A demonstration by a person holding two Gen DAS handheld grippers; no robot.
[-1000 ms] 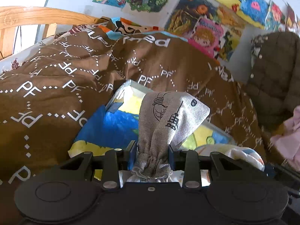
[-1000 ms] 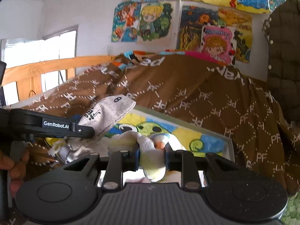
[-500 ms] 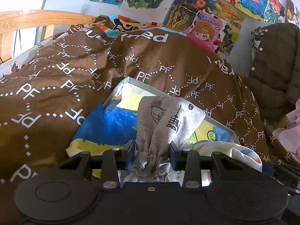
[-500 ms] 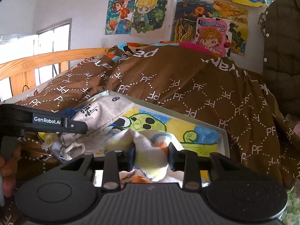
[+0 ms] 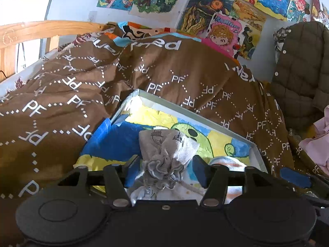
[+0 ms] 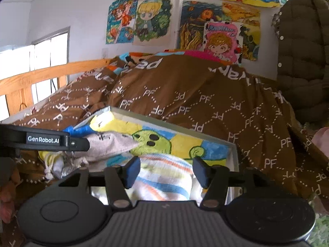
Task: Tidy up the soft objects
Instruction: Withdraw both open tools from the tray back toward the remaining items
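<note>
A grey sock (image 5: 166,150) with a dark print lies in a shallow tray (image 5: 197,114) that has a painted cartoon bottom. My left gripper (image 5: 164,168) is open, its jaws spread on either side of the sock's ruffled cuff. A white sock with orange, blue and yellow stripes (image 6: 164,175) lies in the tray's near right corner. My right gripper (image 6: 165,169) is open around it, pads apart. The grey sock (image 6: 111,144) and the left gripper's body (image 6: 45,140) show at the left of the right wrist view.
The tray (image 6: 232,150) rests on a bed with a brown quilt (image 5: 82,94) printed "PF". A wooden bed rail (image 5: 30,30) runs at the left. A dark padded jacket (image 5: 302,65) hangs at the right, with pink cloth (image 5: 316,144) below it. Posters cover the wall.
Both grippers have opened. The grey sock dropped from upright in the left jaws into the tray. The right gripper let go of the striped sock, which now lies spread out.
</note>
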